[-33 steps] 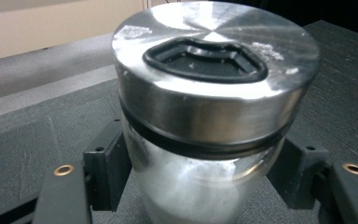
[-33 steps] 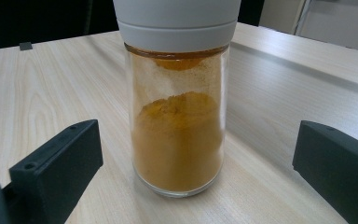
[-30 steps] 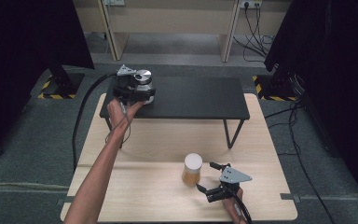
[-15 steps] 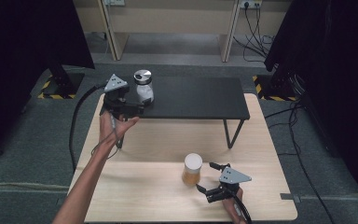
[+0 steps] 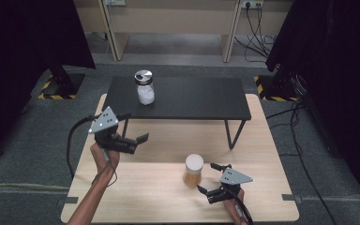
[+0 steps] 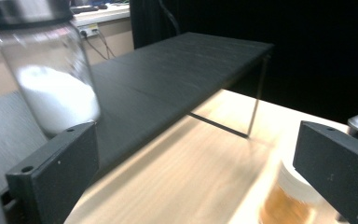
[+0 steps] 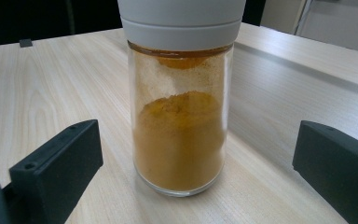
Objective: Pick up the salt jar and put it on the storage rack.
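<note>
- Jar with white powder (image 5: 145,87) stands on the low shelf (image 5: 192,98), near its left end.
- Shelf sits at the surface's (image 5: 140,187) far edge.
- Jar with orange powder (image 5: 193,170) stands on the surface, probably clear of the right hand-held gripper (image 5: 207,178) just right of it.

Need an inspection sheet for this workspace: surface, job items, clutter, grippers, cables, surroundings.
Surface: light wood table with a low black shelf standing on its far half.
Job's things: jar of white powder, metal lid, upright on the shelf's left end; jar of orange powder, white lid, upright on the wood.
Clutter: nothing seen.
Grippers: left gripper open, empty, over the table in front of the shelf, its jaws just opened; right gripper open, aimed at the orange jar, pads not touching it.
Cables: one black cable trails from the left gripper; more lie on the floor at right.
Surroundings: grey carpet, black curtains either side, wooden furniture behind.
</note>
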A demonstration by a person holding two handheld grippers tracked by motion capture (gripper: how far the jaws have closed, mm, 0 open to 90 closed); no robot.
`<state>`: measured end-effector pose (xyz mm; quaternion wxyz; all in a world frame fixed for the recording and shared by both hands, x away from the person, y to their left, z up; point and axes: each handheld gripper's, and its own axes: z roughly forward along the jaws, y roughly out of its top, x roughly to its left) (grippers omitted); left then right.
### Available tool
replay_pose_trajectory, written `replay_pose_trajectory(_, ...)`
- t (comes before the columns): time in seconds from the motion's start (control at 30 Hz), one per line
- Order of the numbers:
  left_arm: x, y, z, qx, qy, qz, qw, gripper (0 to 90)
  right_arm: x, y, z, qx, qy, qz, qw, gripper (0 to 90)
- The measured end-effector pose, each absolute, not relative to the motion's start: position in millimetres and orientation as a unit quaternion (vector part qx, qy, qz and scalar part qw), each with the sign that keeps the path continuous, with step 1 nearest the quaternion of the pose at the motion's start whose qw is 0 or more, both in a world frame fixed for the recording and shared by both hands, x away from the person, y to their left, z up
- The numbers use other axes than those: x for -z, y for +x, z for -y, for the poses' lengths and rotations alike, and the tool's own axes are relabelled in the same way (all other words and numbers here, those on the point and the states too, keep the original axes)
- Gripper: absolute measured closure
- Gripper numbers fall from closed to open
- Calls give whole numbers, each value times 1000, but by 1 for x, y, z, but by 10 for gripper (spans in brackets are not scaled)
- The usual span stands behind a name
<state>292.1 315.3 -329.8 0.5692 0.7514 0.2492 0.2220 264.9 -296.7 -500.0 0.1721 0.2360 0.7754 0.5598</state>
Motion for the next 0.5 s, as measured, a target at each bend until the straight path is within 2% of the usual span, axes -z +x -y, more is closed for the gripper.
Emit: replay_pose_trajectory(0.5,427,263,-325,-208,762,-225,570,0,500,264,296,-558,234,-777,175,15)
